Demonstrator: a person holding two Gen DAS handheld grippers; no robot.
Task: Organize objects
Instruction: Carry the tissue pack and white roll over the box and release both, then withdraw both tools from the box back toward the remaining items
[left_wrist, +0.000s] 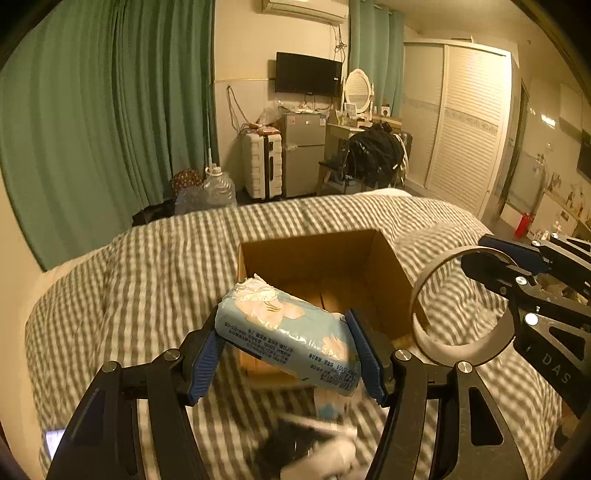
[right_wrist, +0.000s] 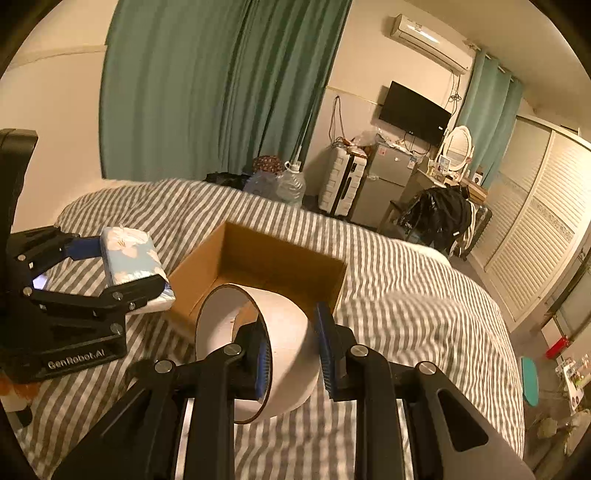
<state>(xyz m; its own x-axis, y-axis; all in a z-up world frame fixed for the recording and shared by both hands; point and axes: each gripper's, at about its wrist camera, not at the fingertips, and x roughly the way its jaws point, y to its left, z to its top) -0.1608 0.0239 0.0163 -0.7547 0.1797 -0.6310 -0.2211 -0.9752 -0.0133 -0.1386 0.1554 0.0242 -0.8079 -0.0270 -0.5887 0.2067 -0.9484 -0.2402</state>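
Open cardboard box (left_wrist: 321, 258) on striped bed (left_wrist: 147, 266)

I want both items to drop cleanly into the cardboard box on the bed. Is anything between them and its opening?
Nothing visible blocks either. The tissue pack in the left gripper and the tape roll in the right gripper hang just short of the open cardboard box, which looks empty.
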